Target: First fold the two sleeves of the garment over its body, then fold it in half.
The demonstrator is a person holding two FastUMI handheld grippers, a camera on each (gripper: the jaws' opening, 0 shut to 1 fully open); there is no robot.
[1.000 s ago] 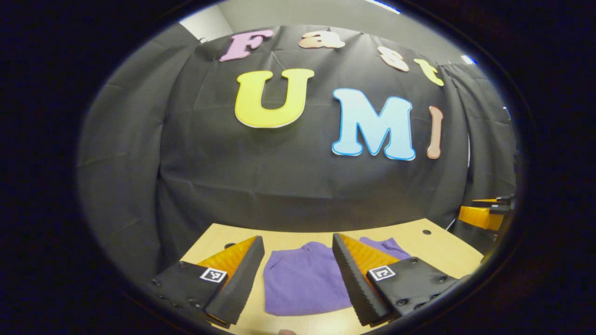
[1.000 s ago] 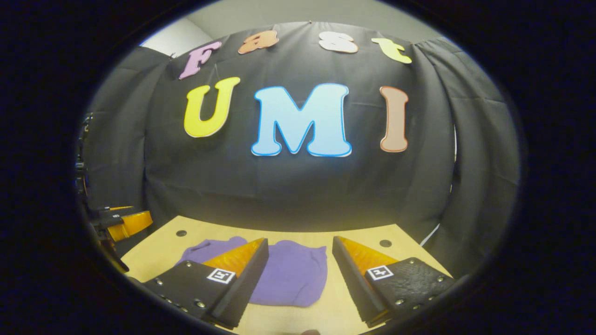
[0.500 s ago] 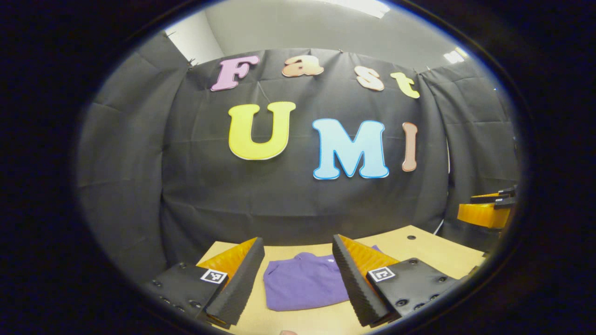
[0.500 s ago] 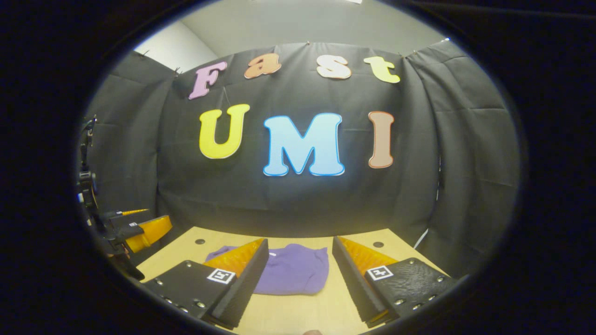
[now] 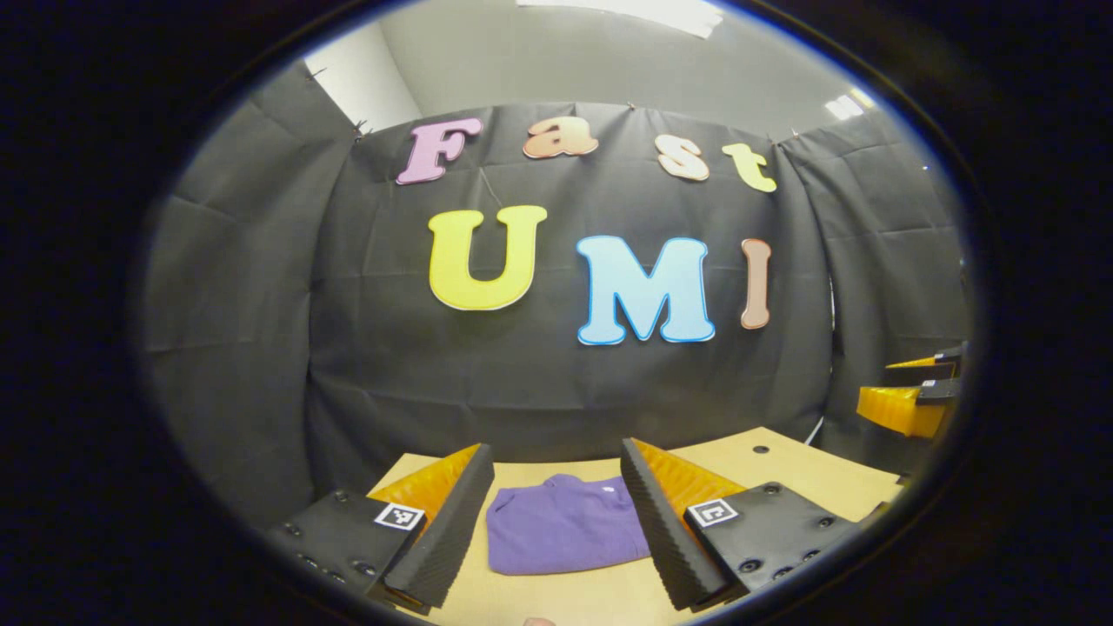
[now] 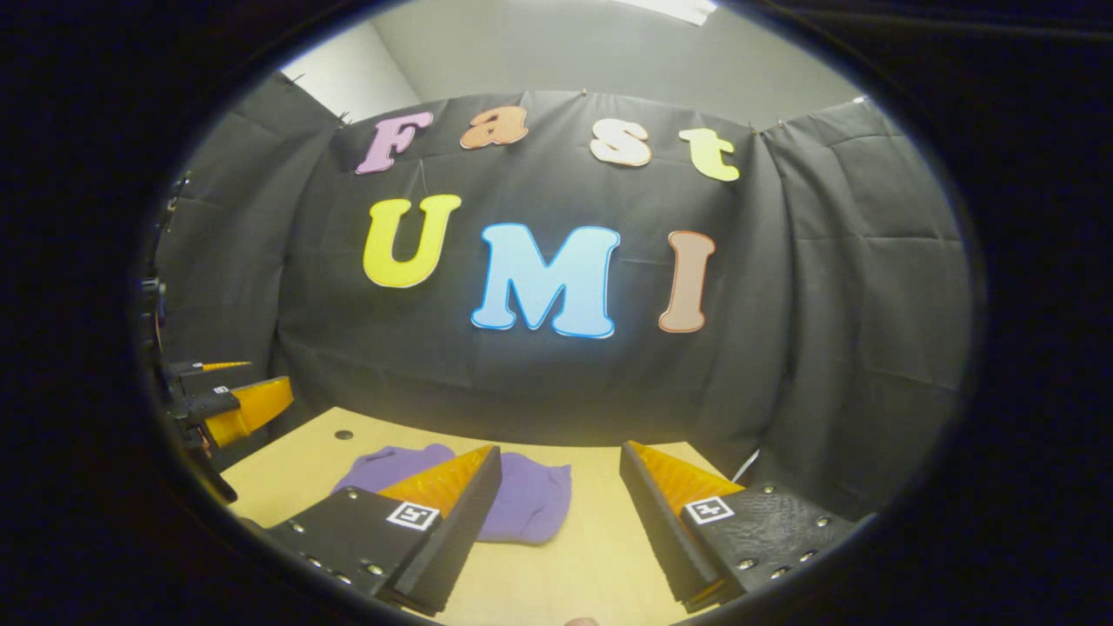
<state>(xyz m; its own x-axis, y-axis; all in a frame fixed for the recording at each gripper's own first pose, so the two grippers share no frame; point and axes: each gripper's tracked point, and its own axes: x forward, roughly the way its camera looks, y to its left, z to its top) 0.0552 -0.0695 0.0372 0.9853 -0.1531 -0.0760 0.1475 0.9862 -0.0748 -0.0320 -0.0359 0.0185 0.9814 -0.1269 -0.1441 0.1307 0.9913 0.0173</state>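
A light wooden table (image 5: 783, 474) stands before black cloth. On it lies the folded purple garment (image 5: 561, 535), untouched. Above it, the left gripper (image 5: 556, 530) and right gripper (image 6: 556, 530) hover, jaws spread apart, empty.

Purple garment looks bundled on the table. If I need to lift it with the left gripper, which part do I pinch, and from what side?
Probably the near edge of the purple garment, approached low from the front of the table. In the left gripper view that edge lies straight, flat and clear between the open fingers of the left gripper, while its far side bunches around a small white tag.
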